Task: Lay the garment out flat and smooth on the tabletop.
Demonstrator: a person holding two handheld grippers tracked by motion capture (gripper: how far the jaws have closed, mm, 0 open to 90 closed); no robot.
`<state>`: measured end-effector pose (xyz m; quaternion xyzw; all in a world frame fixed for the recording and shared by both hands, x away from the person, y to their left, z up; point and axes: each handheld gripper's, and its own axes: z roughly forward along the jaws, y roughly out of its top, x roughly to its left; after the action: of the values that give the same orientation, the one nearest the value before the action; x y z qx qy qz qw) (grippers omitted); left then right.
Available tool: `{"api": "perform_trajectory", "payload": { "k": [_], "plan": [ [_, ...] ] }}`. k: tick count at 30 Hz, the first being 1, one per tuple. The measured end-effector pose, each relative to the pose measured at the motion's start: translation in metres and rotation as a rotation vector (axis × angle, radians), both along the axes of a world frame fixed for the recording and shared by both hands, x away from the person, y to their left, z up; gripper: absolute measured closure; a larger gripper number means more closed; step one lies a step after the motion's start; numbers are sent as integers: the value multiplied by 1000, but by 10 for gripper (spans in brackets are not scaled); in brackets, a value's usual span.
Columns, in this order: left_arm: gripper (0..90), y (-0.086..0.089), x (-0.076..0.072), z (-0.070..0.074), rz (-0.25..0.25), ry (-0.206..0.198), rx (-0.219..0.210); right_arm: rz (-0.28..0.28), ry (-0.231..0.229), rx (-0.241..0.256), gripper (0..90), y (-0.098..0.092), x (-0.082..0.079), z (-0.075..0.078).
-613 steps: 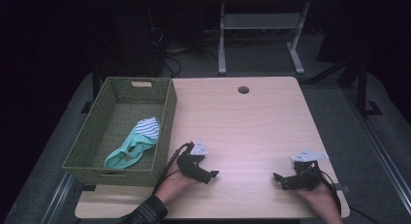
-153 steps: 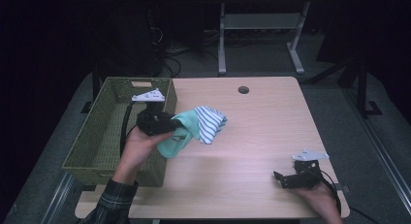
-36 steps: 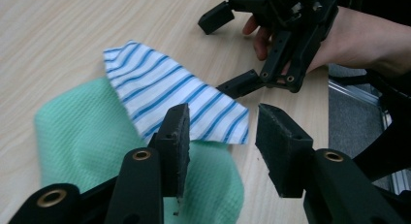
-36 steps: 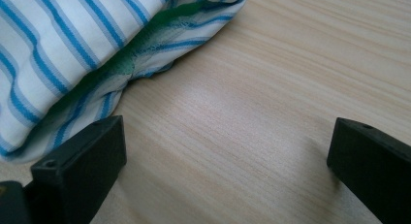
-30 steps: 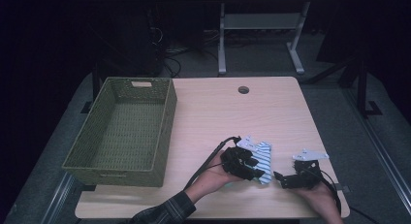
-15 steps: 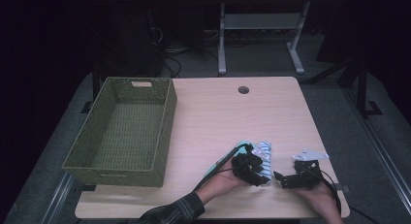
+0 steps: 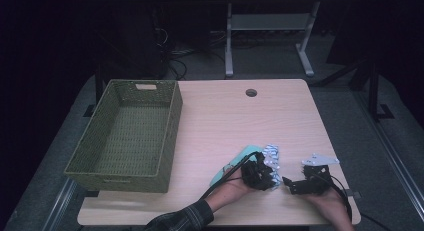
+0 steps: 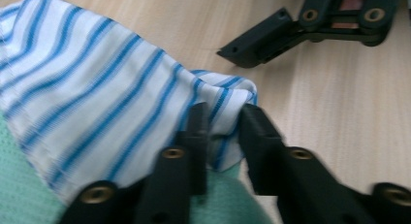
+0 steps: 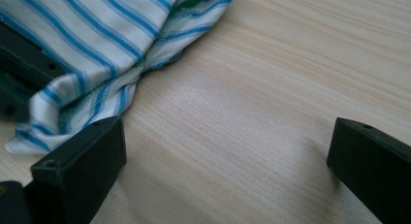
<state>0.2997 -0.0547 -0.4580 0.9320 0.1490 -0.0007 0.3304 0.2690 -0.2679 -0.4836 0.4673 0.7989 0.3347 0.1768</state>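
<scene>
A garment of white cloth with blue stripes (image 7: 271,154) and a mint-green part (image 7: 239,162) lies on the table near its front edge, right of centre. My left gripper (image 7: 261,176) is shut on a folded corner of this striped cloth (image 8: 97,98), which is pinched between the left gripper's (image 8: 223,123) jaws. Just to the right, my right gripper (image 7: 293,185) rests low over the table, open. In the right gripper view, the right gripper (image 9: 228,151) has bare wood between its jaws, and the striped cloth (image 9: 97,35) touches its left jaw.
A green woven basket (image 7: 172,122) stands empty at the table's left side. A round cable hole (image 7: 251,92) sits near the far edge. The table's front edge is close below both hands.
The left gripper took the cloth out of the basket and carried it across to the front right. In the last second it moved slightly right, closer to the right gripper, which stayed still.
</scene>
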Motion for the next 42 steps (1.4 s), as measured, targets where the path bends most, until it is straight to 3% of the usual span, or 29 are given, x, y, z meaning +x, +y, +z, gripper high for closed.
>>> {"api": "perform_trajectory", "payload": {
  "k": [2, 6, 13, 23, 32, 42],
  "plan": [
    [874, 2, 2, 1, 5, 22, -8, 0, 0, 0, 0, 0, 0, 0],
    [890, 4, 2, 6, -10, 17, 1, 0, 0, 1, 0, 0, 0, 0],
    [895, 15, 4, 29, -2, 39, -73, -1, 1, 1, 0, 0, 0, 0],
    [896, 39, 17, 65, 48, 34, -198, 0, 0, 1, 0, 0, 0, 0],
    [896, 65, 33, 91, 99, 10, -258, 0, 0, 1, 0, 0, 0, 0],
    [897, 83, 44, 110, 138, 2, -318, 0, 0, 1, 1, 0, 0, 0]
  ]
}}
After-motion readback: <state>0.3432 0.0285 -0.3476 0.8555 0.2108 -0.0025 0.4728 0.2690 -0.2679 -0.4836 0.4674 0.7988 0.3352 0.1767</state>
